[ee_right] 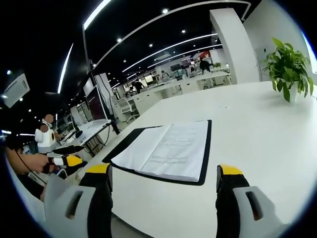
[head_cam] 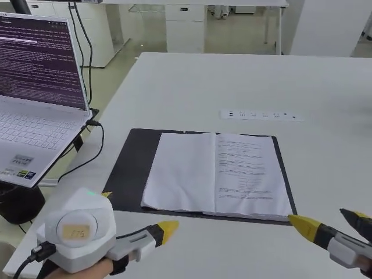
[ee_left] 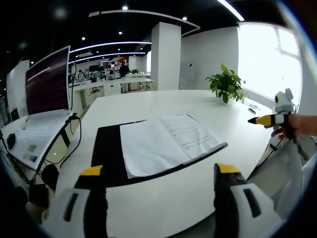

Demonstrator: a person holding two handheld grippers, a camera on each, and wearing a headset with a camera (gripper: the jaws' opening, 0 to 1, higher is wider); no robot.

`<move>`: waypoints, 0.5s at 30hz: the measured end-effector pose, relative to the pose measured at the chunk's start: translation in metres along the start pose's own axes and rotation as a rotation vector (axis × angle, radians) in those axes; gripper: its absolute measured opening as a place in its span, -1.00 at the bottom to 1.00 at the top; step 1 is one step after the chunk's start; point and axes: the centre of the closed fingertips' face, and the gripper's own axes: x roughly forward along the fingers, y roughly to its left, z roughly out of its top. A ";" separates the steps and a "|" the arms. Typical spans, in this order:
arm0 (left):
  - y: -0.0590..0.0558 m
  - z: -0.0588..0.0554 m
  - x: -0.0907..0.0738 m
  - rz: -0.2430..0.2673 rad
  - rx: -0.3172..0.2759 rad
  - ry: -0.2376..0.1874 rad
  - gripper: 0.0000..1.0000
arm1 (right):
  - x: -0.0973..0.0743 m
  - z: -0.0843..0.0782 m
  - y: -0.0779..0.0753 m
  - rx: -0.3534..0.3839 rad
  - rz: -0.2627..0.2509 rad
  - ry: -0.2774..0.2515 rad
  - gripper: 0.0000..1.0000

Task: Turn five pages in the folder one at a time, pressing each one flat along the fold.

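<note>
The folder (head_cam: 192, 171) is lying open on the tabletop (head_cam: 232, 81); left gripper (ee_left: 158, 170) and right gripper (ee_right: 163, 169) are hovering nearby, jaws apart, empty.

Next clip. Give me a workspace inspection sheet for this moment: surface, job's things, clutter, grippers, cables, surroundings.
Surface: white table.
Job's things: folder lies open and flat; seemingly blank page on the left, printed page on the right.
Clutter: open laptop at the left edge; socket strip beyond the folder.
Grippers: left hand-held gripper and right hand-held gripper both open, short of the folder, holding nothing.
Cables: black cable loops from the laptop, beside the folder.
Surroundings: potted plant; open office with desks, people far off.
</note>
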 end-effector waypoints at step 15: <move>-0.018 0.010 0.036 -0.031 -0.001 0.021 0.98 | 0.000 -0.005 0.001 0.011 0.019 0.003 0.92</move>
